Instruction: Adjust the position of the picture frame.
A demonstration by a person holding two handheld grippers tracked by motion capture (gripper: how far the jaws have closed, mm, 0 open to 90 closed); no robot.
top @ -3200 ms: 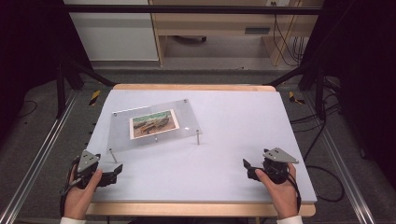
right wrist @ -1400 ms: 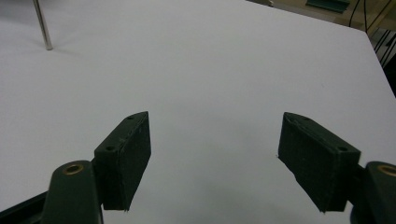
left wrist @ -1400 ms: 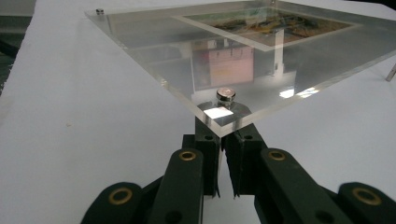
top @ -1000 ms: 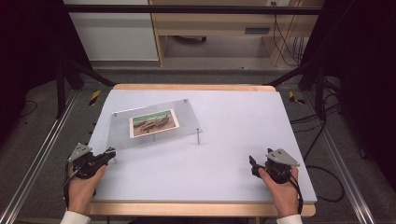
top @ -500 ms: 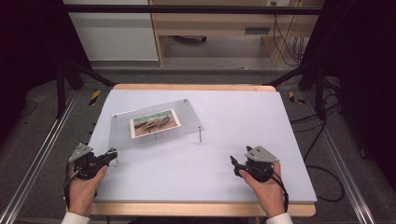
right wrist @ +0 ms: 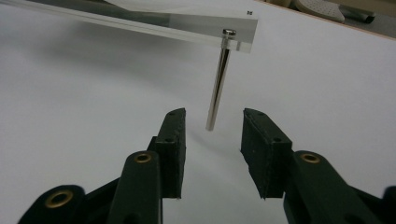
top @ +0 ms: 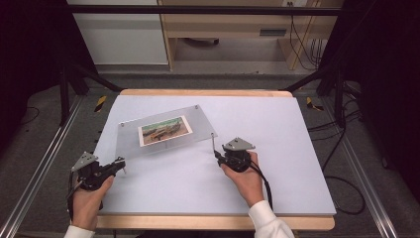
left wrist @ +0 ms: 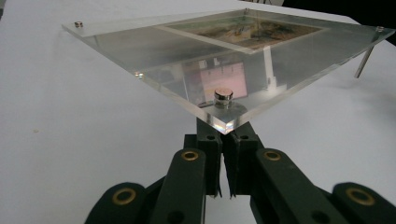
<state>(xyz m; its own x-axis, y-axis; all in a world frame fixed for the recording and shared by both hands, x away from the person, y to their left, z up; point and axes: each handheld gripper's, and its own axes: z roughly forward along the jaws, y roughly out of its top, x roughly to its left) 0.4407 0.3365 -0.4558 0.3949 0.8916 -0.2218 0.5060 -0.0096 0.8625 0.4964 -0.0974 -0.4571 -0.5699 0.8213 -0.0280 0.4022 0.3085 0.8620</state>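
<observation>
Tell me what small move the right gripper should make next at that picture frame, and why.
Probably ease the right gripper forward a little and close on the metal leg. Its jaws stand open with the leg's foot between them, just beyond the tips, while the left gripper sits nearly shut under the clear frame's near corner.

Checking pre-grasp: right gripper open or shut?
Open. In the right gripper view the right gripper has a clear gap between its jaws, with the metal leg of the acrylic frame just ahead.

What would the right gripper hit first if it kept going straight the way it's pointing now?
Most likely the thin metal leg under the corner of the clear frame. The right gripper is open, and the leg stands in line with the gap between its jaws, just ahead.
</observation>
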